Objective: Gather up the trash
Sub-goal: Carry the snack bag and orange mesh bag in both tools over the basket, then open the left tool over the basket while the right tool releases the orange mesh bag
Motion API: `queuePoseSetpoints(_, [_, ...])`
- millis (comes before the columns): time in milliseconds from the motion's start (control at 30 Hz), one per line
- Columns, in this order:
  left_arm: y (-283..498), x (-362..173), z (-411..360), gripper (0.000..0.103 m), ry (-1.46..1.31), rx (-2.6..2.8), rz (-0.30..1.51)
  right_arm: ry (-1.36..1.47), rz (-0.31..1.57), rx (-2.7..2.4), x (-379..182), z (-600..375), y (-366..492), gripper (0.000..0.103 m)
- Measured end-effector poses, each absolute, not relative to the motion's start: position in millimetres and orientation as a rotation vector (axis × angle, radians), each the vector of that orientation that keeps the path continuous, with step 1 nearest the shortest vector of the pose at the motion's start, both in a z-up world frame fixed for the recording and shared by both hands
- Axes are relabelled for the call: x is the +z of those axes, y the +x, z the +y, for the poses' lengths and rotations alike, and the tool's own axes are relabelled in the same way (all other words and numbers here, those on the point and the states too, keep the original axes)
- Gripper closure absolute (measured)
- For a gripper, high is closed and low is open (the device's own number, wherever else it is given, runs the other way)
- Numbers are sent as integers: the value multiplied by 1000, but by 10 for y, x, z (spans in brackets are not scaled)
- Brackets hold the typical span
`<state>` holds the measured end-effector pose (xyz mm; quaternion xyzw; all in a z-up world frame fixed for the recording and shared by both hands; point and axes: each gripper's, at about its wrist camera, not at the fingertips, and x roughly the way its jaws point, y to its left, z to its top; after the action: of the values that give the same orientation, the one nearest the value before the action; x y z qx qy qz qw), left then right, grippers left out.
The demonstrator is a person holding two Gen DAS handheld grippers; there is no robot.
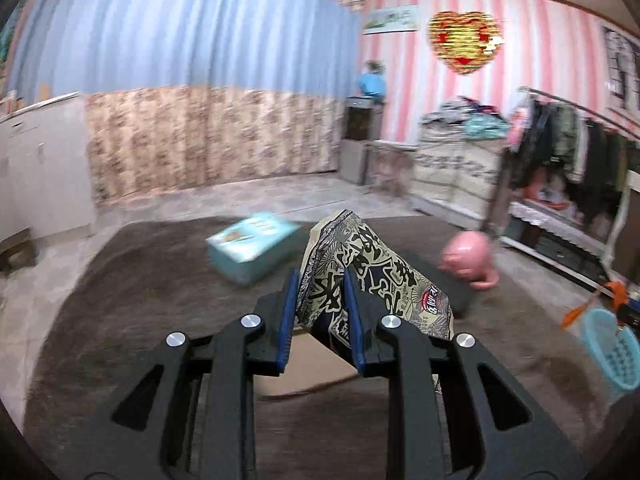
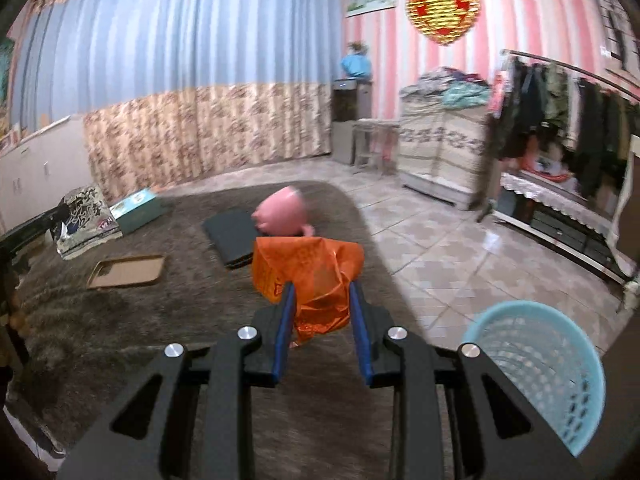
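Observation:
My left gripper (image 1: 320,276) is shut on a cream and black printed snack bag (image 1: 372,276) and holds it above the brown rug (image 1: 140,300). The bag and the left gripper also show at the far left of the right wrist view (image 2: 86,220). My right gripper (image 2: 322,292) is shut on a crumpled orange plastic bag (image 2: 308,272), held above the rug (image 2: 120,340). A light blue mesh waste basket (image 2: 540,372) stands on the floor just right of the right gripper; it also shows at the right edge of the left wrist view (image 1: 612,352).
On the rug lie a teal box (image 1: 252,248), a flat cardboard piece (image 2: 126,272), a dark flat pad (image 2: 232,236) and a pink piggy bank (image 2: 282,214). A clothes rack (image 2: 560,112) and cabinets line the right wall. Tiled floor (image 2: 440,248) lies beyond the rug.

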<state>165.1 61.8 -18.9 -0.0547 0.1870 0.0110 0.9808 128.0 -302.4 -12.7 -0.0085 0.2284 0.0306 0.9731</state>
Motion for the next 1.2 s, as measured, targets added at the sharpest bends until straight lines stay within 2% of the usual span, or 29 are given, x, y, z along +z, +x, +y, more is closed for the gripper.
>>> queuePoseSetpoints(233, [1661, -104, -430, 81, -75, -201, 374, 19, 437, -92, -51, -3690, 1008, 75])
queuePoseSetpoints(533, [1692, -291, -1740, 81, -44, -460, 444, 85, 439, -300, -168, -4489, 661, 75])
queuePoseSetpoints(967, [1820, -543, -3065, 81, 104, -665, 459, 146, 476, -428, -390, -5121, 511, 75])
queuePoseSetpoints(1033, [1830, -552, -3225, 79, 125, -681, 452, 150, 488, -438, -429, -5161, 508, 75])
queuePoseSetpoints(1200, [1964, -570, -3505, 59, 124, -705, 477, 155, 503, -451, -489, -5210, 479, 75])
